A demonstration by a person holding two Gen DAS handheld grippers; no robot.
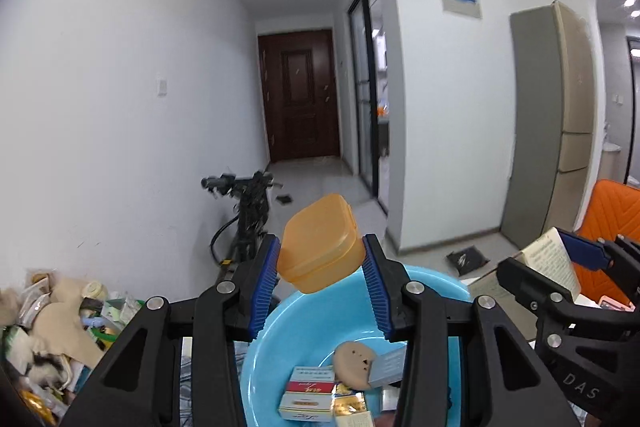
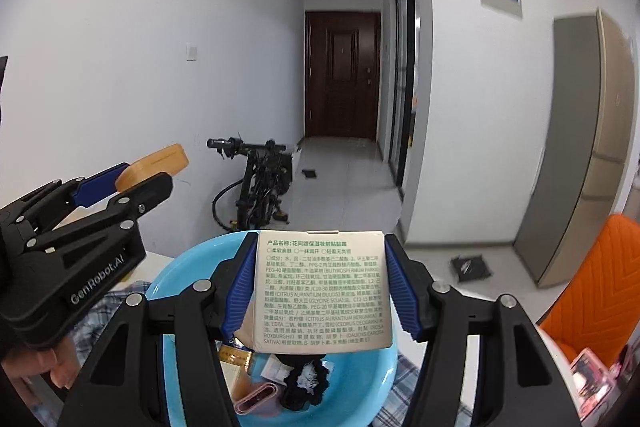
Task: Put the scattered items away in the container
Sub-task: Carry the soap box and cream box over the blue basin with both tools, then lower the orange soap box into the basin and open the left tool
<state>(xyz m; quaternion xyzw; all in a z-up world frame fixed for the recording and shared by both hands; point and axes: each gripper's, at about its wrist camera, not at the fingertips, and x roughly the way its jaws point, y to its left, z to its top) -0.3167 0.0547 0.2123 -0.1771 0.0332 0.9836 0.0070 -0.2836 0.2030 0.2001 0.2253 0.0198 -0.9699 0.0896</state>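
Left gripper [image 1: 320, 281] clamped on an orange plastic case [image 1: 320, 243], pads [image 1: 267, 287] biting only its lower sides so most of the case sticks out past the tips; right gripper [image 2: 320, 283] clamped on a cream printed carton [image 2: 322, 289], held flat-face to the camera between both blue pads [image 2: 240, 287]; both loads hang above the blue basin [image 1: 434, 285], which already holds small boxes [image 1: 308, 397], a round tan piece [image 1: 354, 363] and a dark frilly thing [image 2: 306, 383]; risks, as judgement: the case is smooth with rounded corners and a shallow grip, so it could squirt forward out of the jaws and land beyond the far rim on the floor; the carton is thin card, squeeze may crush it or let it pivot; the two grippers are close side by side, so releasing together could knock one against the other or bounce an item off the pile and over the edge; more clutter [image 1: 60, 319] waits on the left, well apart from the basin.
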